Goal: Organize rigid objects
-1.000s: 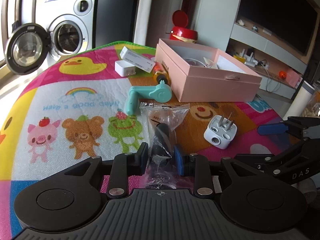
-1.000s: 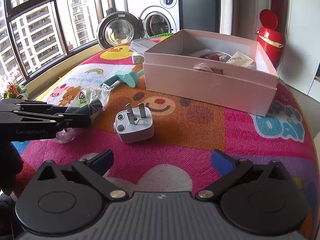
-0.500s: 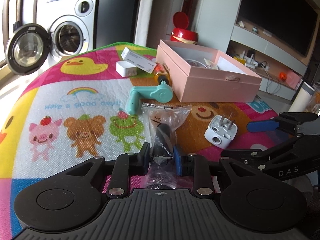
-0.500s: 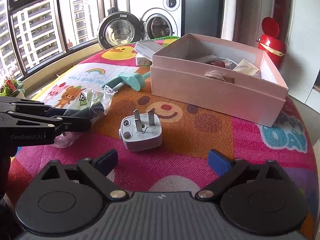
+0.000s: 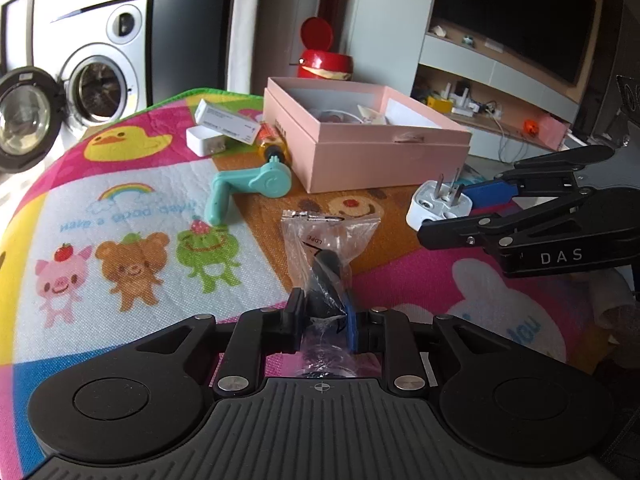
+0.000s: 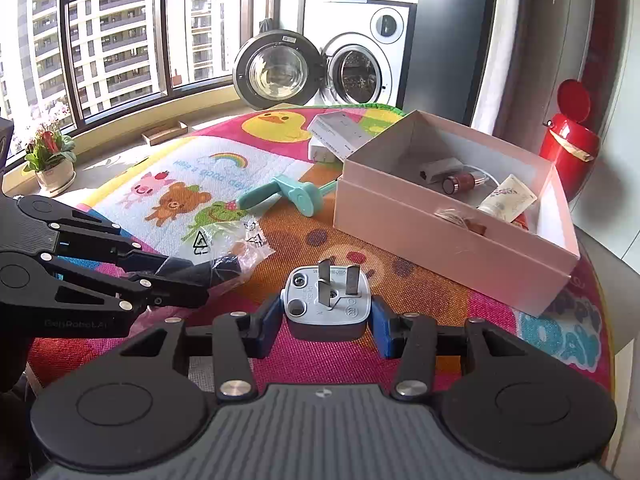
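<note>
My left gripper (image 5: 323, 322) is shut on a clear plastic bag with a dark part inside (image 5: 326, 264), at the mat's near edge; the bag also shows in the right wrist view (image 6: 218, 254). My right gripper (image 6: 326, 320) is shut on the grey-white plug adapter (image 6: 326, 300), prongs up; it shows in the left wrist view (image 5: 434, 206) too. The open pink box (image 6: 452, 236) stands just beyond, holding a cable, a tube and small items. A teal hand crank (image 6: 286, 194) lies left of the box.
A white carton (image 5: 226, 120) and a white charger (image 5: 206, 142) lie behind the crank, with an orange-handled tool (image 5: 268, 142) against the box. A red bin (image 6: 568, 136) stands beyond the table. The cartoon mat (image 5: 120, 216) covers the round table.
My right gripper moved forward to the plug adapter and shut on it. My left gripper kept its hold on the bag and lifted slightly.
</note>
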Demonstrator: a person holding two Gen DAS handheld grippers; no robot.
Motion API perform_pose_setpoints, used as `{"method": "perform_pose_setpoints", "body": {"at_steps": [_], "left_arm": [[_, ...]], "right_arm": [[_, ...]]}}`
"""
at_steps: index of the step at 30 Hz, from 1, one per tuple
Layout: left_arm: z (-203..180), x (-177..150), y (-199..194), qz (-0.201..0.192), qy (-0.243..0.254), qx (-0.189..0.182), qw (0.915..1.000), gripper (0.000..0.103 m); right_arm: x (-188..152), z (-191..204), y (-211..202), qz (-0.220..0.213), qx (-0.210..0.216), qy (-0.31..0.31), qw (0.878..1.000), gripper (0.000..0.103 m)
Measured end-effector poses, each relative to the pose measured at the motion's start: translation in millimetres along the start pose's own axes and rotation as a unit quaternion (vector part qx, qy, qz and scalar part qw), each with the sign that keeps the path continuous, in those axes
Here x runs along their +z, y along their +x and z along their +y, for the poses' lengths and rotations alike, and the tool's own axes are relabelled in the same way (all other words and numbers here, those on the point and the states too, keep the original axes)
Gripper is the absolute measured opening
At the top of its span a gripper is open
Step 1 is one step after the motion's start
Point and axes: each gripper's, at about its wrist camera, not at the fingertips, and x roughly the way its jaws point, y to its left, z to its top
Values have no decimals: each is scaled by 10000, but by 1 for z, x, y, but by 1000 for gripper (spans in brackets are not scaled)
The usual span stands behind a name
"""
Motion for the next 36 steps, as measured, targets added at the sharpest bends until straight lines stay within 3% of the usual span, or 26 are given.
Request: {"method": "perform_pose_setpoints", "body": {"at_steps": [2, 4, 9, 11, 14, 18, 20, 22, 23, 25, 30, 33, 36], "left_arm": [[-7, 12, -8, -119, 263, -108, 9995, 23], [-16, 41, -24, -510, 626, -155, 9966, 23], [-31, 136, -58, -1760, 1217, -25, 9768, 24], [-30, 173, -54, -2065, 1121, -9, 9720, 24], [-26, 213, -30, -2144, 906, -294, 9721, 24], [-15, 232, 30, -1849, 362, -607, 9802, 24], [-5, 230, 65, -1427, 54, -798, 9865, 25], [5, 222, 94, -1025, -246, -729, 9917, 25], [12, 216, 103, -917, -354, -625, 9932, 25], [30, 202, 106, -863, -458, -515, 9939, 25], [73, 168, 84, -600, -226, -701, 9955, 25], [87, 142, 77, -349, 122, -685, 9970, 25], [94, 119, 82, -27, 323, -601, 9977, 25]], "right_arm": [[8, -12, -24, -332, -225, 18, 9992, 46], [23, -27, -50, -733, -520, 62, 9959, 46], [74, -65, -88, -1492, -1134, 245, 9820, 46], [92, -82, -88, -1583, -1157, 450, 9795, 46], [109, -102, -71, -1511, -1174, 706, 9790, 46], [111, -116, -32, -1216, -1047, 879, 9831, 46], [106, -119, -11, -1142, -891, 895, 9854, 47], [98, -117, 14, -828, -787, 919, 9892, 51], [93, -117, 21, -700, -762, 992, 9897, 61], [79, -113, 27, -646, -661, 940, 9913, 67], [48, -91, 15, -698, -906, 430, 9925, 80], [32, -78, 5, -660, -652, 347, 9951, 86], [23, -65, 2, -490, -443, 381, 9971, 87]]}}
